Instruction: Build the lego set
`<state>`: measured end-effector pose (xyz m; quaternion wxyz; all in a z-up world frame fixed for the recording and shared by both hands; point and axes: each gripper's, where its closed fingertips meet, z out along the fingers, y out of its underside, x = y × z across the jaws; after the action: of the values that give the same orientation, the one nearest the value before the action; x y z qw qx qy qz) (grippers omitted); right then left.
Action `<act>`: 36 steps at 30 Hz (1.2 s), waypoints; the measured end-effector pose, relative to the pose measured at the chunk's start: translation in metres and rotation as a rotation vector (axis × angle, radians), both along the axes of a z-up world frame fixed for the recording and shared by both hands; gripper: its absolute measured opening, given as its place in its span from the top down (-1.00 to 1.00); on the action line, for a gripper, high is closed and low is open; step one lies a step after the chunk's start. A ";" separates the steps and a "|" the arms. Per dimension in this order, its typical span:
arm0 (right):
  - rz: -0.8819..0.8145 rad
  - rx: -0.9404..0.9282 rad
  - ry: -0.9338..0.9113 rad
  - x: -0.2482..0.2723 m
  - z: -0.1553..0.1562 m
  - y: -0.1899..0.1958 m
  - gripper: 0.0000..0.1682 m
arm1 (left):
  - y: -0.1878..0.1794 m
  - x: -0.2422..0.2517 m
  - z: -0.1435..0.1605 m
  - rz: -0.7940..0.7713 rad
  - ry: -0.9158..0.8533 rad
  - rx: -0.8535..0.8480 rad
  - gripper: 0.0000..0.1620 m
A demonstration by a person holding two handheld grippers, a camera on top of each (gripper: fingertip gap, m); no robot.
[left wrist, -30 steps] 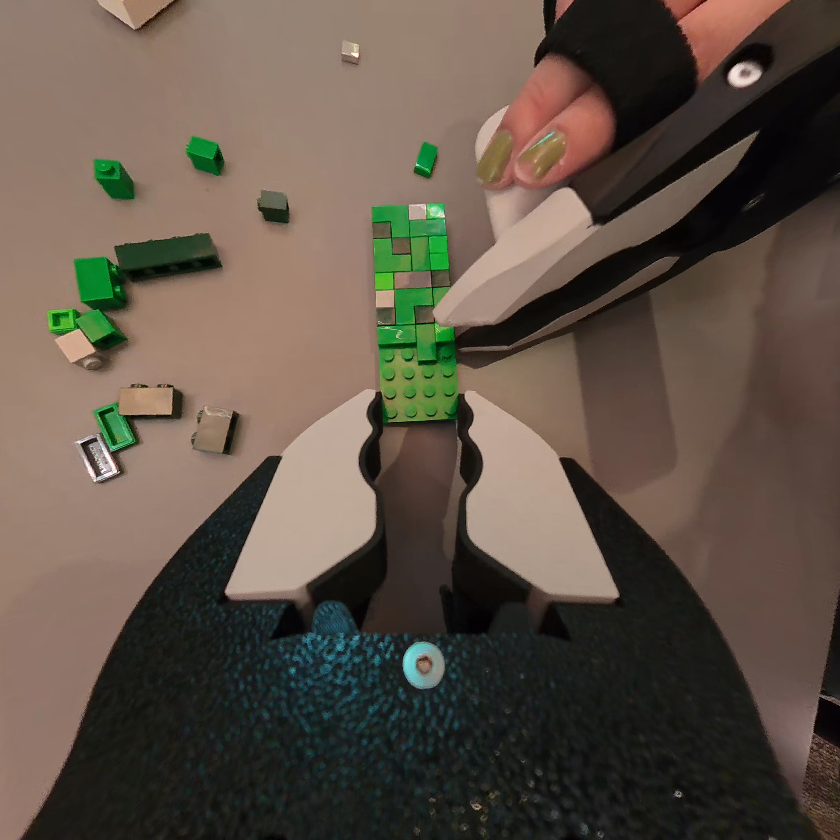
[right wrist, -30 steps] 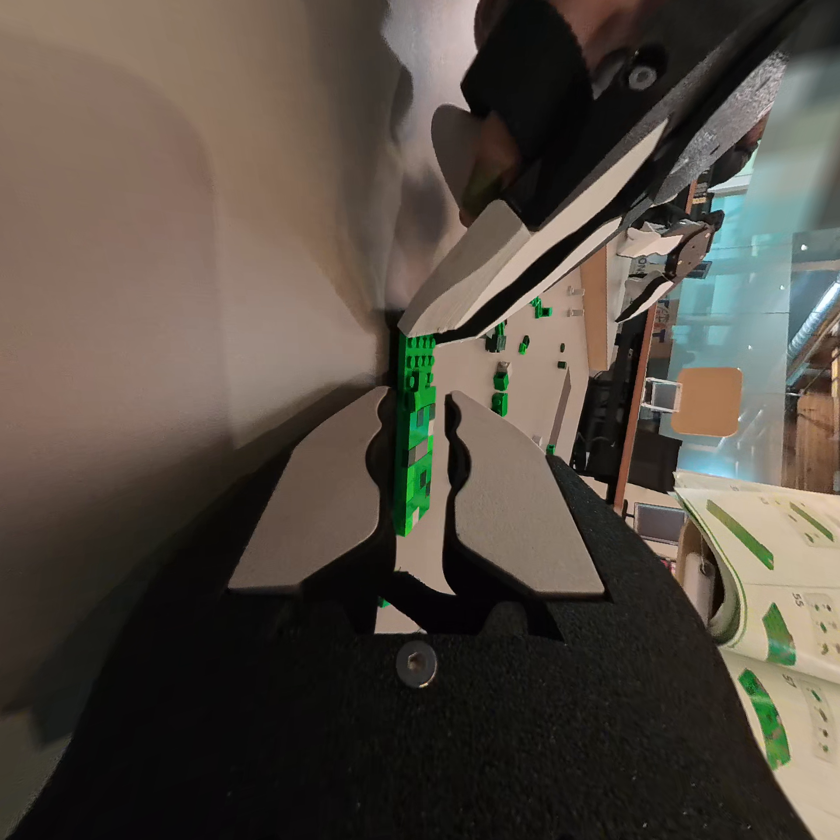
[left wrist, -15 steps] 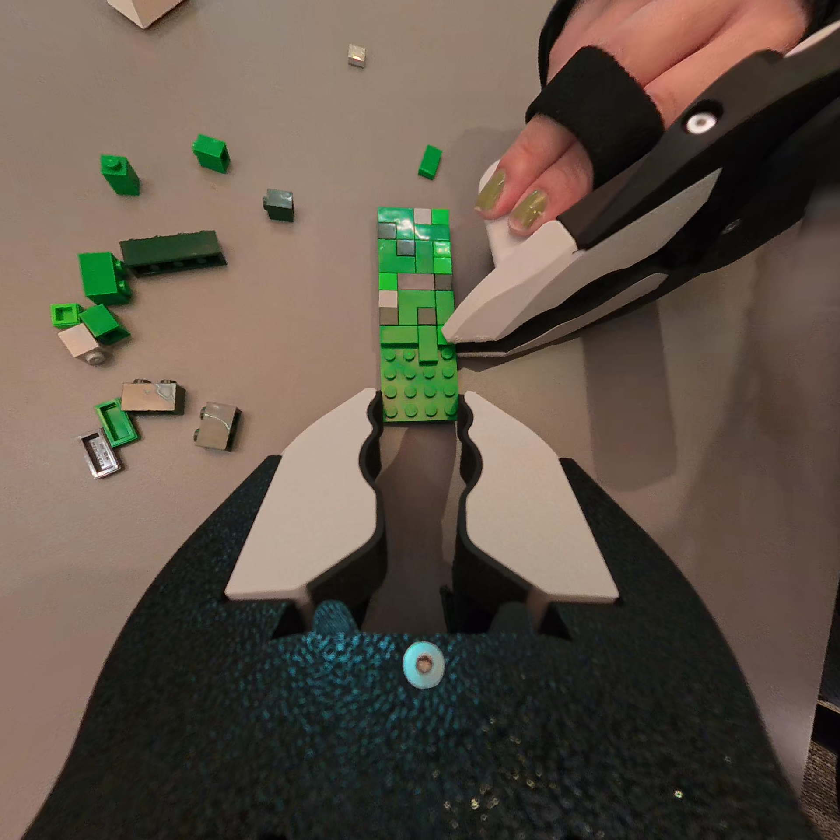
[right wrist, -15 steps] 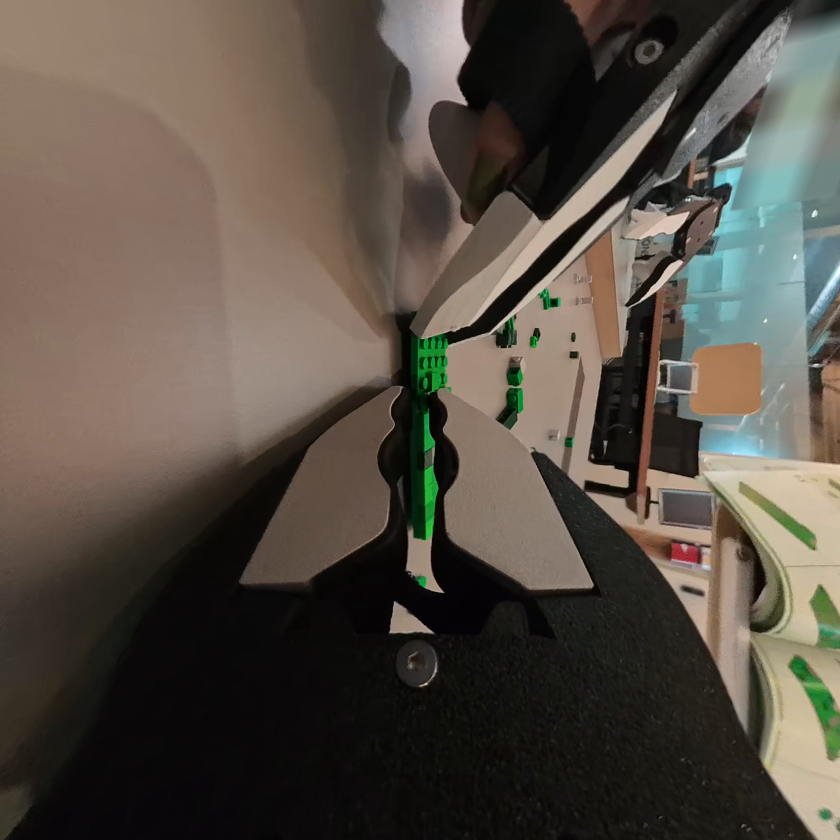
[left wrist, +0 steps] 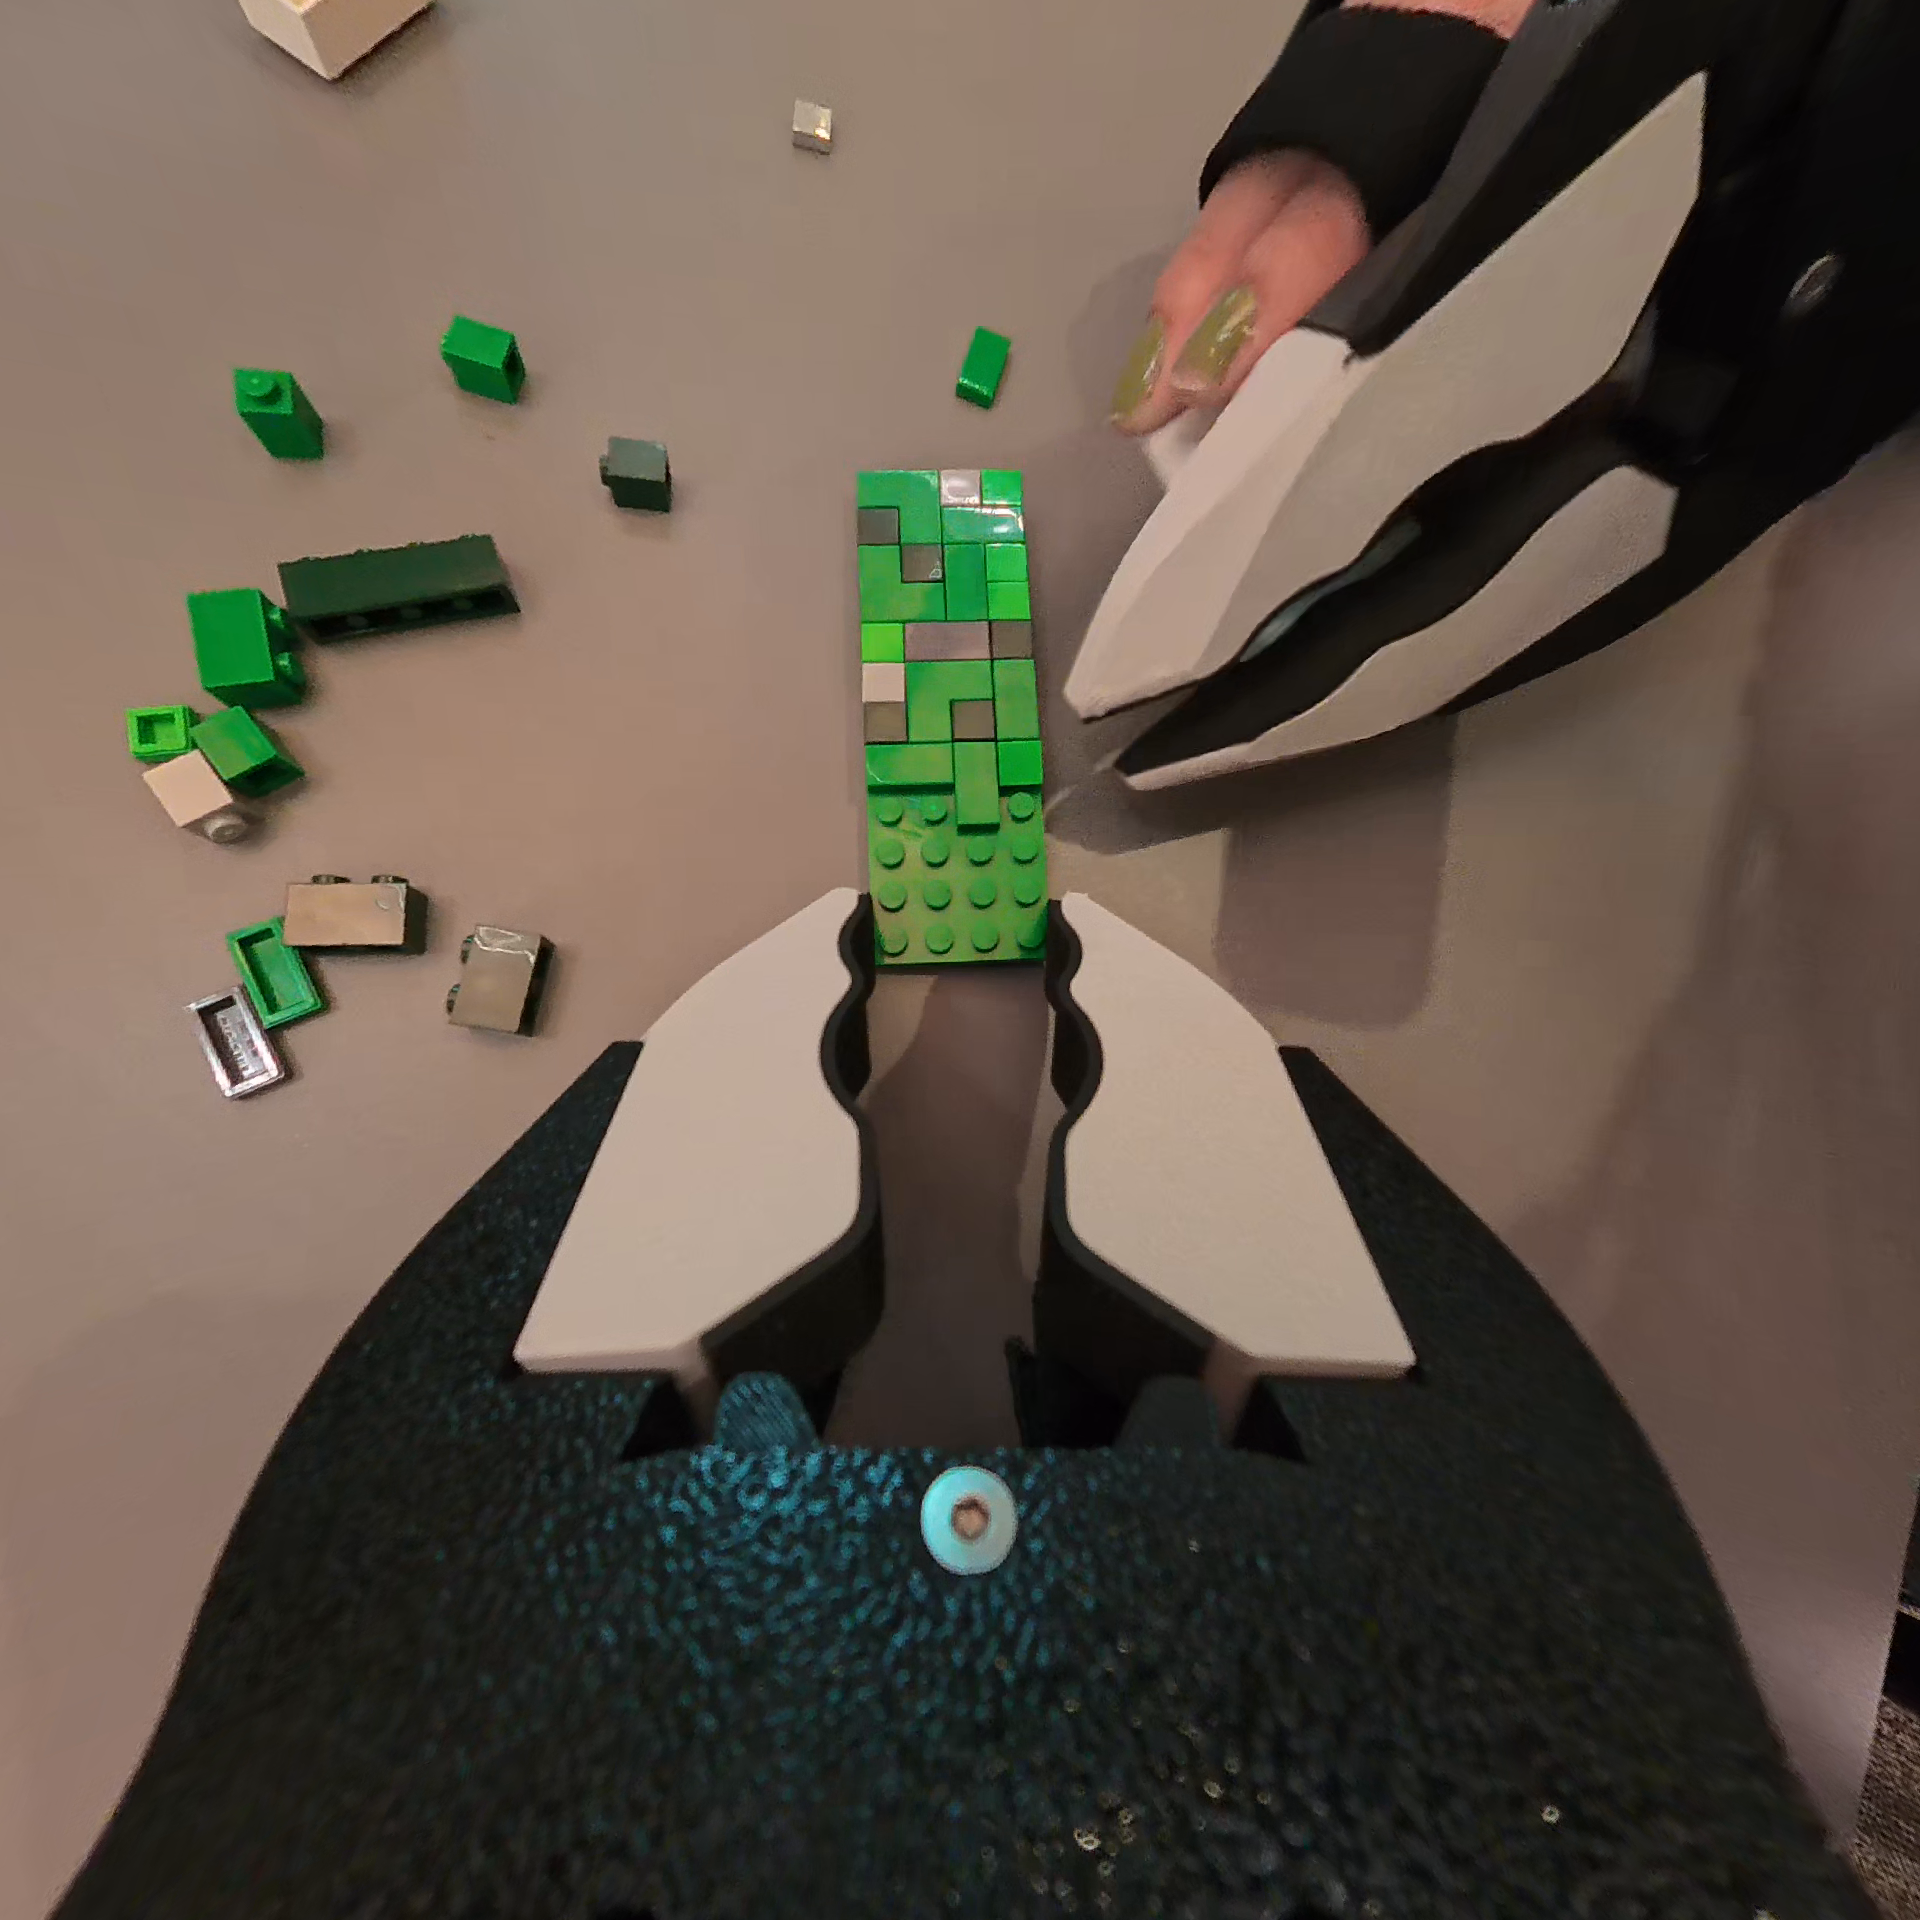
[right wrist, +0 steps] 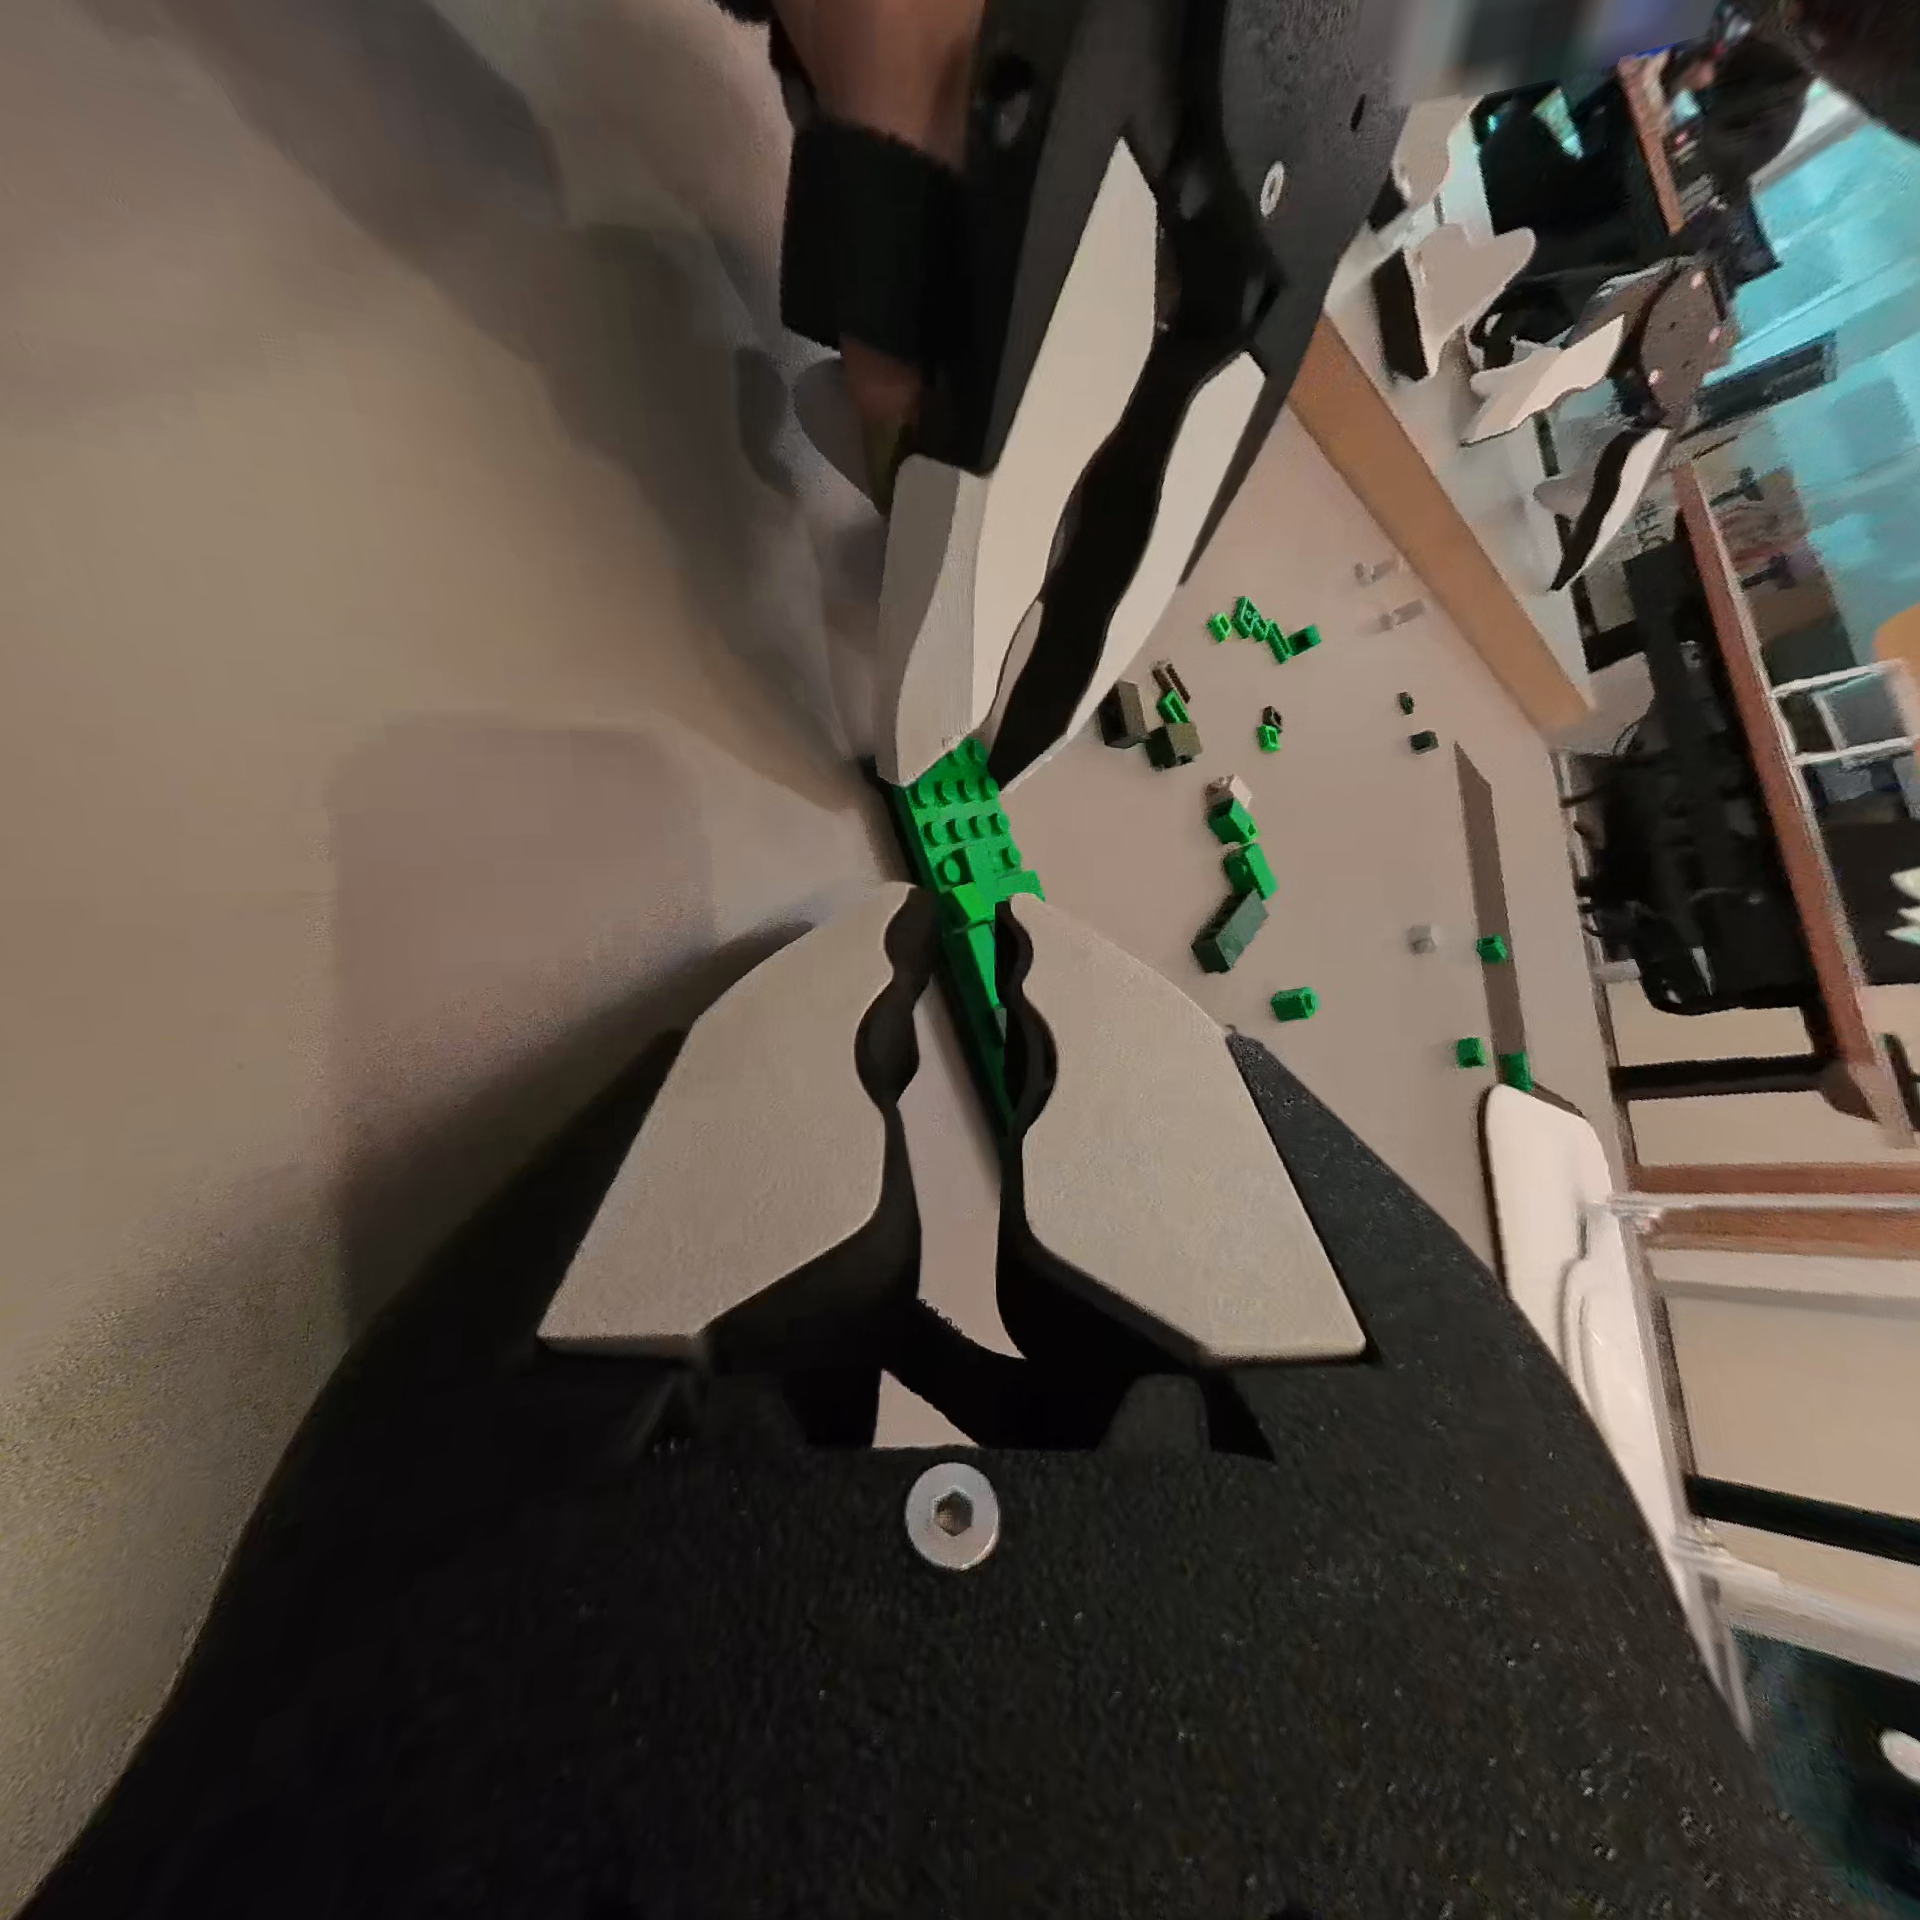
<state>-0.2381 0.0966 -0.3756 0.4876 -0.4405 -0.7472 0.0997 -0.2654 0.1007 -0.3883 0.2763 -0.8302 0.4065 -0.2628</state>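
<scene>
A long green plate [left wrist: 951,873] lies flat on the grey table, its far part covered with green and grey tiles [left wrist: 945,623] and its near part showing bare studs. My left gripper [left wrist: 961,925] is shut on the plate's near end, one finger on each long side. My right gripper [left wrist: 1107,740] hovers just right of the plate's middle, off it, with its tips a little apart and empty. In the right wrist view my right gripper [right wrist: 964,909] looks along the plate [right wrist: 961,831] edge-on, with the left gripper [right wrist: 956,774] on its far end.
Loose bricks lie left of the plate: a dark green long brick [left wrist: 400,597], green bricks [left wrist: 249,644], grey bricks [left wrist: 353,914], and a small green brick [left wrist: 982,364] beyond it. A gloved hand [left wrist: 1278,239] holds the right gripper. A white tray [right wrist: 1558,1247] stands near the table's edge. My left and right fingertips are right by each other.
My right gripper has drawn back to the right, off the plate, and its tips have parted slightly. The small green tile it pressed stays on the plate. My left gripper has not moved.
</scene>
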 end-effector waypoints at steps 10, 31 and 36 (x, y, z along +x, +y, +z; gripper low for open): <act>0.039 0.037 -0.075 0.001 -0.006 0.005 0.78 | -0.001 0.000 0.000 -0.007 0.000 -0.008 0.62; 0.062 0.618 -0.115 -0.006 0.006 0.022 0.81 | 0.000 0.008 0.024 0.063 -0.256 -0.134 0.62; 0.047 0.609 -0.106 -0.007 0.008 0.023 0.91 | -0.001 0.008 0.022 0.055 -0.243 -0.127 0.62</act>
<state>-0.2447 0.1197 -0.3674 0.5550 -0.2613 -0.7771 -0.1407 -0.2578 0.0997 -0.3660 0.2772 -0.8190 0.3299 -0.3790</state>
